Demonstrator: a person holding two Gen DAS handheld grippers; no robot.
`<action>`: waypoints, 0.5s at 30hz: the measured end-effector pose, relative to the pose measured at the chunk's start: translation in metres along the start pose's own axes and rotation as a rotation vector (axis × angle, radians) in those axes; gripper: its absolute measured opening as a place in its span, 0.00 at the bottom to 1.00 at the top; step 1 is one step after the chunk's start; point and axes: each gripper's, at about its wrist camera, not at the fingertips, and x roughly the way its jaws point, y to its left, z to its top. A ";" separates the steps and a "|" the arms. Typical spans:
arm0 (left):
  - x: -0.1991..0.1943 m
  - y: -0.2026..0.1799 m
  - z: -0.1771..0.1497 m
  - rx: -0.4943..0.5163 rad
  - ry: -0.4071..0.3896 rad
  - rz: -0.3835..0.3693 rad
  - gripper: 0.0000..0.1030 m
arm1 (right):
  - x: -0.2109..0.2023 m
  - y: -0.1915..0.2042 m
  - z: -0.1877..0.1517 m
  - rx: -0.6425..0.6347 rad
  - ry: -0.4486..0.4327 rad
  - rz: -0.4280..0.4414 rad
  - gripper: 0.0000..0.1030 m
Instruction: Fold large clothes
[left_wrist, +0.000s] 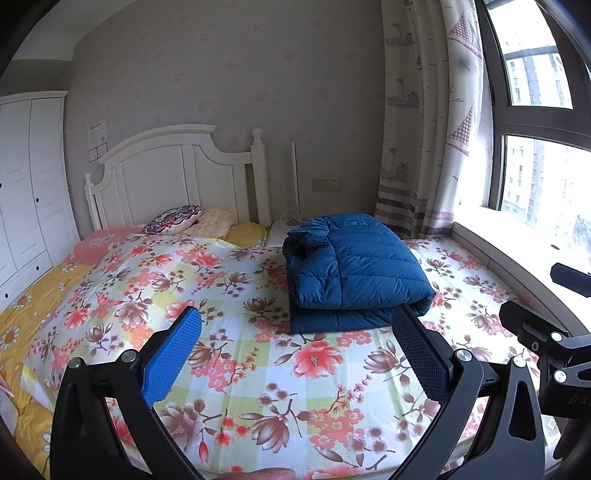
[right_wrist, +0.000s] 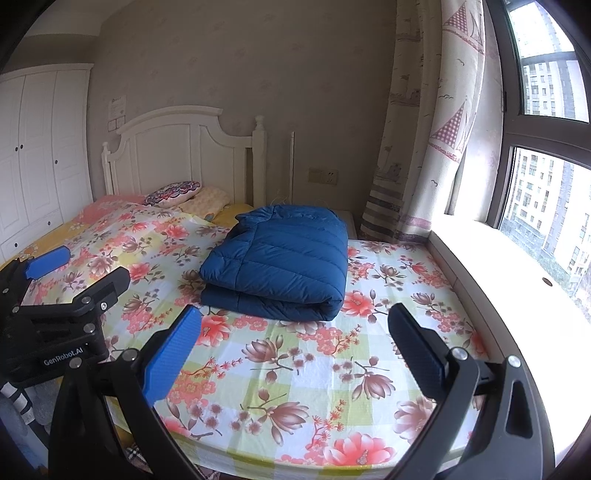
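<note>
Blue puffer jacket (left_wrist: 354, 269) lies folded into a thick rectangle on the floral bedsheet (left_wrist: 258, 373), upper centre-right of the left wrist frame; in the right wrist view it sits centre frame (right_wrist: 280, 266), rolled edge facing the camera. Nothing touches it.

Left gripper (left_wrist: 295, 350) hovers low in frame, fingers spread wide apart, released, nothing between them; blue pad (left_wrist: 171, 358) at lower left, dark pad at lower right overlapping the jacket's near corner in view, contact cannot be told. Right gripper (right_wrist: 291, 347) likewise spread and empty, bottom of frame, short of the jacket's near edge. Each gripper shows in the other's view: the left one at the left edge of the right wrist frame (right_wrist: 48, 284), part of the right one at the right edge of the left wrist frame.

White headboard (left_wrist: 177, 177) and pillows (left_wrist: 173, 219) mid-left, wardrobe (left_wrist: 26, 184) far left, curtain (left_wrist: 424, 129) and window (left_wrist: 535, 166) upper right. Yellow quilt (left_wrist: 22, 314) at left edge.
</note>
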 end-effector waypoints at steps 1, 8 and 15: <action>0.001 0.001 0.000 0.001 0.000 -0.001 0.96 | 0.001 0.000 0.000 -0.002 0.001 0.001 0.97; 0.020 0.002 0.003 0.014 0.025 0.003 0.96 | 0.021 0.002 0.001 -0.039 0.021 0.009 0.97; 0.068 0.004 0.019 0.002 0.060 0.003 0.96 | 0.064 -0.004 0.016 -0.022 0.052 0.016 0.97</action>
